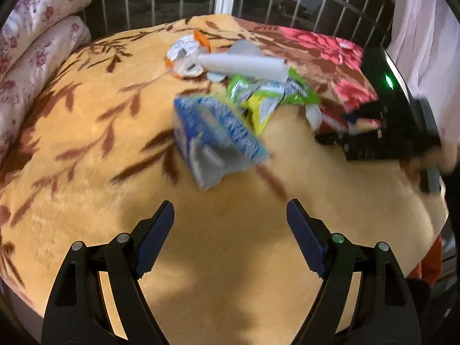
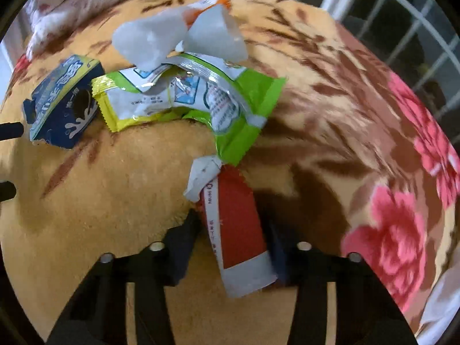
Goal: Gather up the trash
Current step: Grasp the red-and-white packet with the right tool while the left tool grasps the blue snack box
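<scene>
Trash lies in a loose heap on a tan leaf-patterned blanket (image 1: 86,149). The pile holds a torn blue carton (image 1: 218,135) (image 2: 63,103), a green and yellow snack wrapper (image 1: 267,95) (image 2: 201,97), crumpled white paper (image 1: 244,63) (image 2: 172,37) and an orange-edged wrapper (image 1: 184,54) (image 2: 222,0). My right gripper (image 2: 230,224) is shut on a red and white wrapper (image 2: 235,230), whose twisted white end (image 2: 201,178) touches the green wrapper. In the left wrist view its black body (image 1: 382,143) sits at the right of the pile. My left gripper (image 1: 230,204) stands open above bare blanket, short of the blue carton.
Folded floral quilts (image 1: 37,43) are stacked at the far left. A barred window (image 1: 287,3) runs behind the bed, with a pale curtain (image 1: 425,28) at the right. The blanket's right part carries large pink flowers (image 2: 396,230).
</scene>
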Tool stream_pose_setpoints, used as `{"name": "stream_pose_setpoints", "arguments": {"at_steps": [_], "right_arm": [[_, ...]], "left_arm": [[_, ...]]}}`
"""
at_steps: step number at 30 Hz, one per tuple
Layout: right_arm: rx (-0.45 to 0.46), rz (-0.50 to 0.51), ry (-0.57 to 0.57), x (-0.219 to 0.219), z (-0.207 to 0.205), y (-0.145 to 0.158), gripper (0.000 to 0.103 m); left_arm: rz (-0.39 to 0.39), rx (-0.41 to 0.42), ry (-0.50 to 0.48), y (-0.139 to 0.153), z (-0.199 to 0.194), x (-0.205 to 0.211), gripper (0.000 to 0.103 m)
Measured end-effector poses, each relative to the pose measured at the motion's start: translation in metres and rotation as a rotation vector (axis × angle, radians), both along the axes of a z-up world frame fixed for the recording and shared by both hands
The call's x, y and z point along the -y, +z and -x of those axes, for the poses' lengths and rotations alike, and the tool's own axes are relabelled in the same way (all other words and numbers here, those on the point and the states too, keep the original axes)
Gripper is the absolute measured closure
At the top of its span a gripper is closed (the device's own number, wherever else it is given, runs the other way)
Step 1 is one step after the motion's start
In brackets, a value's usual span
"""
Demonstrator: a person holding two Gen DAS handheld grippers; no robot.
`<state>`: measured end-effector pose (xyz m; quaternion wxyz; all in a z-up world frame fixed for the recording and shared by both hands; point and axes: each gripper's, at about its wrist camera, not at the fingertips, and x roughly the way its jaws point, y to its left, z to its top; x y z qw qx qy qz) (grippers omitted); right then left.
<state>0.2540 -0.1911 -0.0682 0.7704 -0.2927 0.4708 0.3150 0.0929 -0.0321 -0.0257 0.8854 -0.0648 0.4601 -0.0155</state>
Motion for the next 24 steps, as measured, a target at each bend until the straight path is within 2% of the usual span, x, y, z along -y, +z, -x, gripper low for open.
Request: {"name": "stream_pose_setpoints", "arguments": {"at_steps": [3, 8, 17, 18, 19, 20, 22, 24], "right_arm": [[0.021, -0.031, -0.036, 0.008, 0.013, 0.000, 0.076], [0.022, -0.124, -0.119, 0.027, 0.035, 0.002, 0.079], [0.025, -0.253, -0.287, 0.058, 0.055, 0.008, 0.079], [0.028, -0.275, -0.306, 0.062, 0.059, 0.008, 0.079], [0.025, -0.287, -0.317, 0.064, 0.055, 0.007, 0.079], [0.025, -0.306, -0.333, 0.068, 0.055, 0.006, 0.079], [0.033, -0.341, -0.356, 0.073, 0.059, 0.007, 0.079], [0.048, -0.362, -0.372, 0.075, 0.062, 0.009, 0.080]], "left_arm": [[-0.026, 0.027, 0.042, 0.006, -0.012, 0.006, 0.025], [-0.133, 0.041, 0.151, 0.008, -0.036, 0.007, 0.024], [-0.167, -0.020, 0.296, -0.012, -0.092, -0.008, 0.025], [-0.147, -0.039, 0.307, -0.019, -0.098, -0.014, 0.026], [-0.128, -0.057, 0.317, -0.025, -0.100, -0.019, 0.047], [-0.102, -0.078, 0.320, -0.032, -0.102, -0.024, 0.050], [-0.074, -0.036, 0.326, -0.032, -0.096, -0.028, 0.051], [-0.081, -0.015, 0.316, -0.030, -0.090, -0.026, 0.051]]}}
